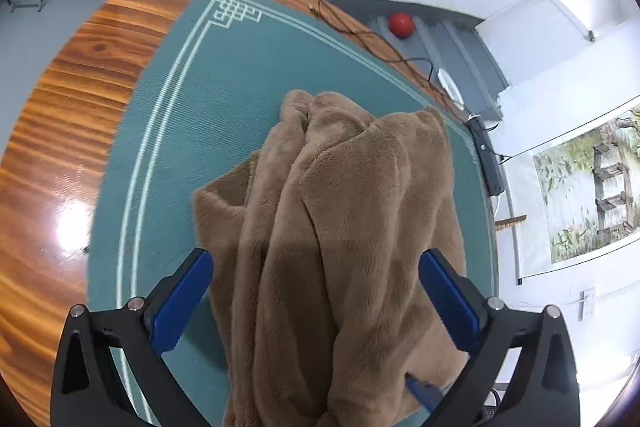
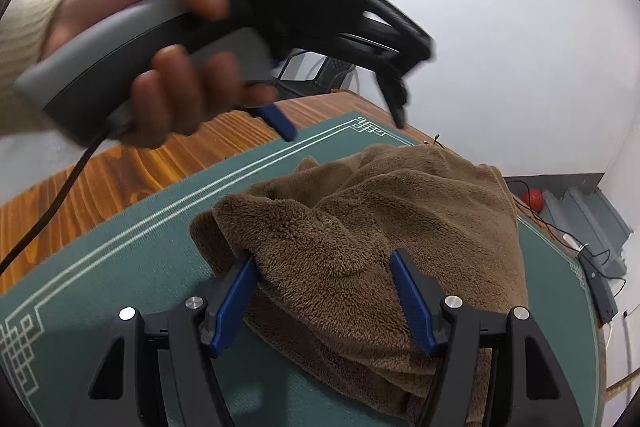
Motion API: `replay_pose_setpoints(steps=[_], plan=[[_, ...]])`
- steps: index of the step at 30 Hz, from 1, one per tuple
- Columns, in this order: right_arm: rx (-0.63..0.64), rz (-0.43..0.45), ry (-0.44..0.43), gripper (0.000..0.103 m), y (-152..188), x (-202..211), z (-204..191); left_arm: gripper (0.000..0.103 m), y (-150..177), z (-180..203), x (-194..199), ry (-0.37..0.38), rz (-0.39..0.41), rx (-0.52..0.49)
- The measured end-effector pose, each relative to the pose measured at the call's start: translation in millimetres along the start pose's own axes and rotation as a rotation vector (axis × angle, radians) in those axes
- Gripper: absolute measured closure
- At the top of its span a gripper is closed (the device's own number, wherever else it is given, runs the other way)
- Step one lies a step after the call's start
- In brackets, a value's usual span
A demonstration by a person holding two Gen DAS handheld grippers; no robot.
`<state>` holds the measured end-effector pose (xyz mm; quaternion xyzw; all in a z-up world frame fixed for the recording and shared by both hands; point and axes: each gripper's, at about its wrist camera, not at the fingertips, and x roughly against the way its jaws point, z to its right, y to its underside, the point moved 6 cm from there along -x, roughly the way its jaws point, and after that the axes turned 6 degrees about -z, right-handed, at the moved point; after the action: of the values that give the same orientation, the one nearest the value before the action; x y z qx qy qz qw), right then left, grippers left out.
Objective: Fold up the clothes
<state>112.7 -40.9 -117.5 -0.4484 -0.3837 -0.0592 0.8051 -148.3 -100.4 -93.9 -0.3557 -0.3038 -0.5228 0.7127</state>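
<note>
Left gripper (image 1: 316, 267) fingers (image 1: 182, 301) spread wide apart, w/ the brown fleece garment (image 1: 340, 227) bunched between them, not clamped, long axis running straight fwd along the fingers onto the green mat (image 1: 180, 131). Right gripper (image 2: 324, 267) fingers (image 2: 236, 291) also wide apart, the garment heaped between and beyond the tips, one fold draped over the left fingertip. Further out past those tips, the left gripper shows blurred above the mat in the person's hand (image 2: 160, 67); wooden table (image 1: 72, 115) beyond.
</note>
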Motion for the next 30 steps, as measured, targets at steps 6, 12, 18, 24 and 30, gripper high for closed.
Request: replay_pose_setpoints(steps=[6,12,18,24,30], plan=[[0.015,0.004,-0.007,0.030,3.6,2.1,1.4,0.000,-17.3,-4.8,-26.6,0.029,-0.057,0.067],[0.054,0.004,0.000,0.030,6.7,-1.6,2.9,0.000,-24.0,-7.1,-42.9,0.051,-0.091,0.086],[0.035,-0.022,-0.011,0.043,-10.0,-19.7,2.7,0.038,-21.4,-8.4,-54.0,0.041,-0.128,0.083],[-0.085,0.003,-0.063,0.070,-32.6,-6.0,21.0,0.074,-24.6,-4.8,-33.6,0.046,-0.088,0.071],[-0.142,0.062,-0.129,0.070,-46.7,29.9,25.4,0.077,-18.4,3.8,16.2,0.037,0.028,0.024]])
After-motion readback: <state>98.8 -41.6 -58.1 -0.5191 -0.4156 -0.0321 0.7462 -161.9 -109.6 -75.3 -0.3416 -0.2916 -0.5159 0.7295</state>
